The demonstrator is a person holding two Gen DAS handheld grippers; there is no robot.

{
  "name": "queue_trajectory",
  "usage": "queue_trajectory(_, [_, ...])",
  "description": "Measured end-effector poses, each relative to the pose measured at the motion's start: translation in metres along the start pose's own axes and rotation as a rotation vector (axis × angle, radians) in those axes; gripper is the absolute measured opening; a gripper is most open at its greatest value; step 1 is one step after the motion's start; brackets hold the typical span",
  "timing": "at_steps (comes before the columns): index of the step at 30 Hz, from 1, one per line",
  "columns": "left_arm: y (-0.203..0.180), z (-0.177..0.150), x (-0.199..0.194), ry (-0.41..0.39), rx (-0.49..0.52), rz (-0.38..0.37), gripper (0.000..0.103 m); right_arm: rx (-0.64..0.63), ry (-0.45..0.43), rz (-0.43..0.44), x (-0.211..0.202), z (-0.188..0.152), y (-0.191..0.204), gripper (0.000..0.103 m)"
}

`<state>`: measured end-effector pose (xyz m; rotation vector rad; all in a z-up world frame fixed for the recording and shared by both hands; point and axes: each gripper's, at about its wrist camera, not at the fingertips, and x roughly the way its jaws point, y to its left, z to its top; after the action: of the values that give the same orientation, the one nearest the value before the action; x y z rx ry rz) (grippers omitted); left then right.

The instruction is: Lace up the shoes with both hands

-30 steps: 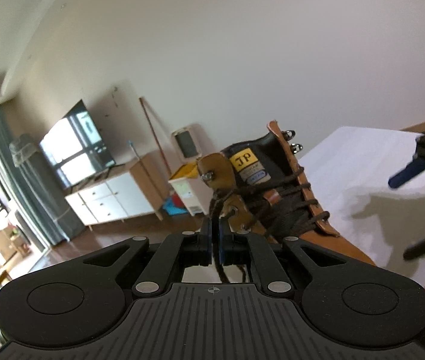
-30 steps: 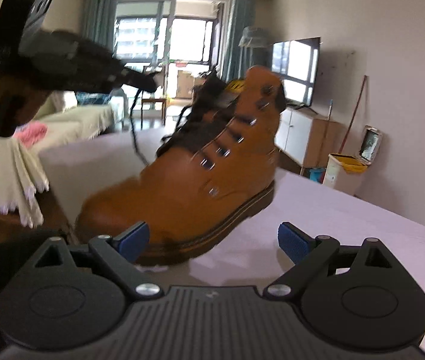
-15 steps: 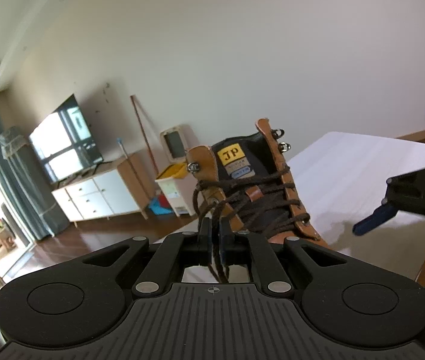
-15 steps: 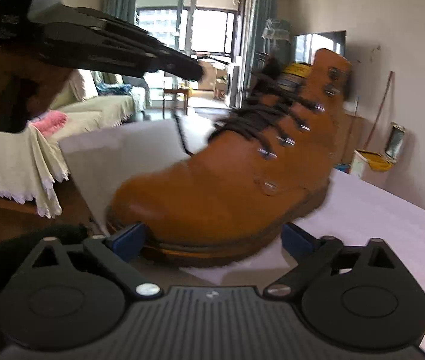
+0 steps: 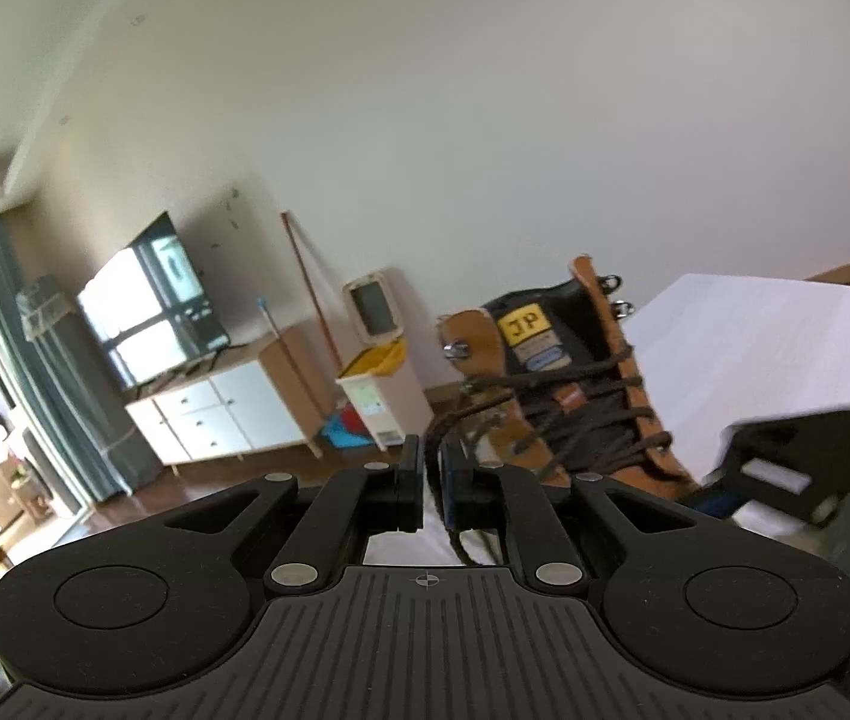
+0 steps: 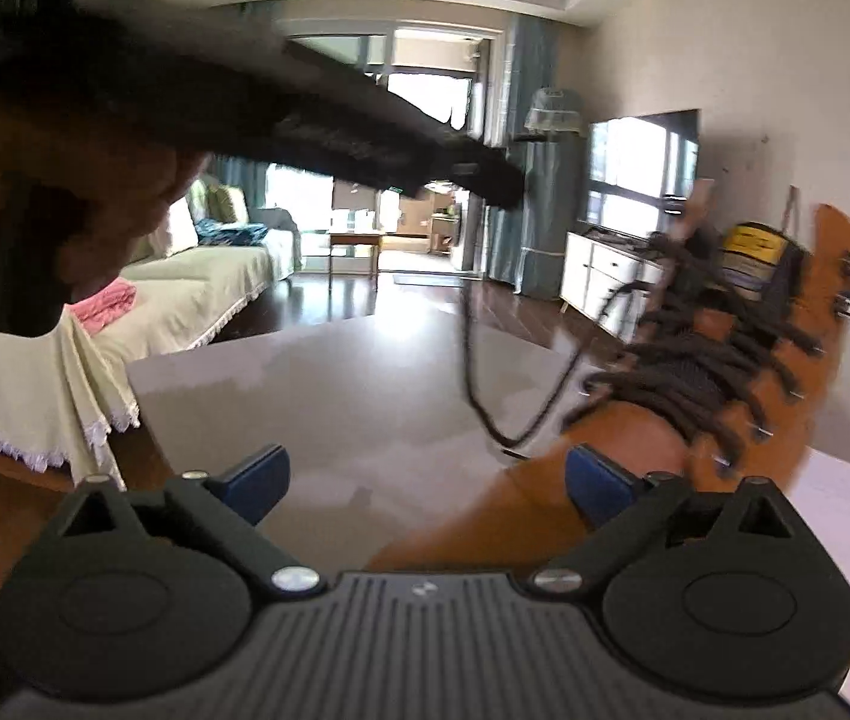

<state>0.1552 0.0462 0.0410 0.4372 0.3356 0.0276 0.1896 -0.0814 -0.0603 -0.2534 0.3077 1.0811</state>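
- While the left wrist view looks over the left gripper point(image 5: 432, 483), its jaws are nearly together, pinching the dark lace point(image 5: 446, 456); that strand runs forward and right to the tan boot point(image 5: 569, 396), which stands on the white table point(image 5: 755, 336) just beyond the fingertips, tongue facing the camera.
- Over to the right wrist view: the right gripper point(image 6: 425, 477) has its jaws spread wide, empty. Boot to their right, close, toe toward the camera. The lace droops in a loop left of the boot, ahead of the open jaws: likely the right hand's next catch.
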Motion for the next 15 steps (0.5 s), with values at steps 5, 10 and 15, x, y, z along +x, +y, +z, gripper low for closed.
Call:
queue_trajectory(5, [0.004, -0.006, 0.001, 0.002, -0.02, -0.017, 0.009, 0.006, 0.055, -0.071, -0.045, -0.016, -0.024, 0.099])
queue_trajectory(10, [-0.002, -0.007, 0.003, -0.004, -0.034, -0.043, 0.009, -0.009, 0.12, -0.095, -0.061, -0.025, -0.038, 0.099])
queue_trajectory(15, [-0.005, -0.009, 0.003, -0.002, -0.031, -0.048, 0.009, -0.042, 0.166, -0.079, -0.052, -0.028, -0.039, 0.099])
